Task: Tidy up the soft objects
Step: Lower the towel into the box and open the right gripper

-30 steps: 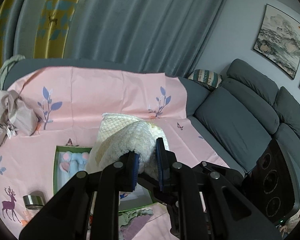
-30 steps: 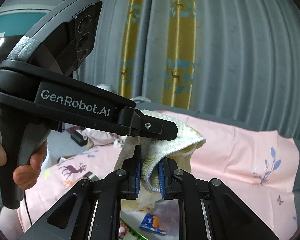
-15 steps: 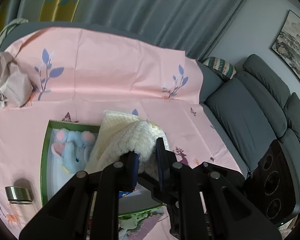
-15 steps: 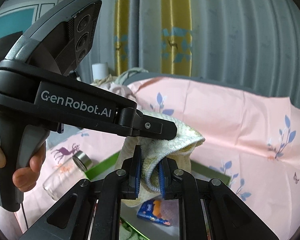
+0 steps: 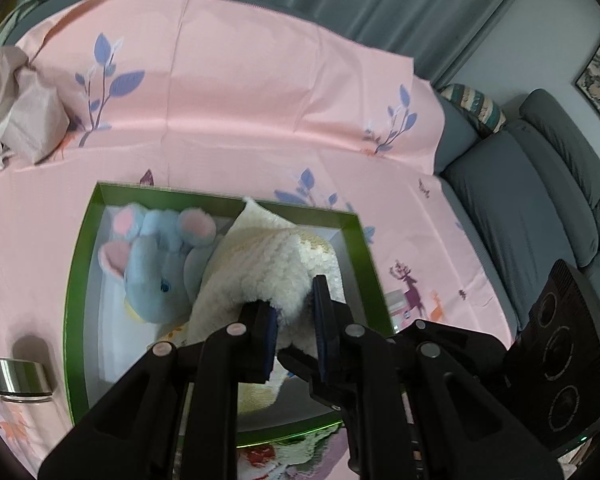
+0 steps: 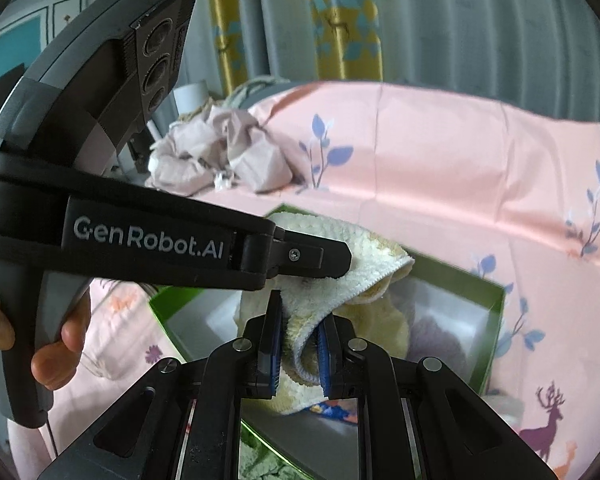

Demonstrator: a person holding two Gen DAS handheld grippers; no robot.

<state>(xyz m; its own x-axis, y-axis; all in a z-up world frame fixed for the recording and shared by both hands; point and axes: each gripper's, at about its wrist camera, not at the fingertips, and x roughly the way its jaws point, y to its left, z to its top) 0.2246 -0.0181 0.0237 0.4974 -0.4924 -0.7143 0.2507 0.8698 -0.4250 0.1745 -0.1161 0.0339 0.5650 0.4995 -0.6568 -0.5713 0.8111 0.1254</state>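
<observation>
A cream fluffy towel (image 5: 268, 264) hangs folded over the green-rimmed box (image 5: 356, 248); it also shows in the right wrist view (image 6: 340, 280). My left gripper (image 5: 294, 312) is shut on one edge of the towel. My right gripper (image 6: 299, 320) is shut on another edge, just below the left gripper's finger. A blue plush elephant (image 5: 156, 264) lies in the left part of the box, touching the towel. The box rim also shows in the right wrist view (image 6: 460, 276).
A glass bottle with a steel cap (image 5: 20, 384) lies left of the box on the pink printed sheet (image 5: 260, 112). Crumpled beige cloth (image 5: 16, 116) sits at far left. A grey sofa (image 5: 540, 208) is to the right. More fabric (image 5: 284, 452) lies below the box.
Both grippers have come down with the towel toward the box. The box and elephant now fill more of the left wrist view, and the towel reaches into the box.
</observation>
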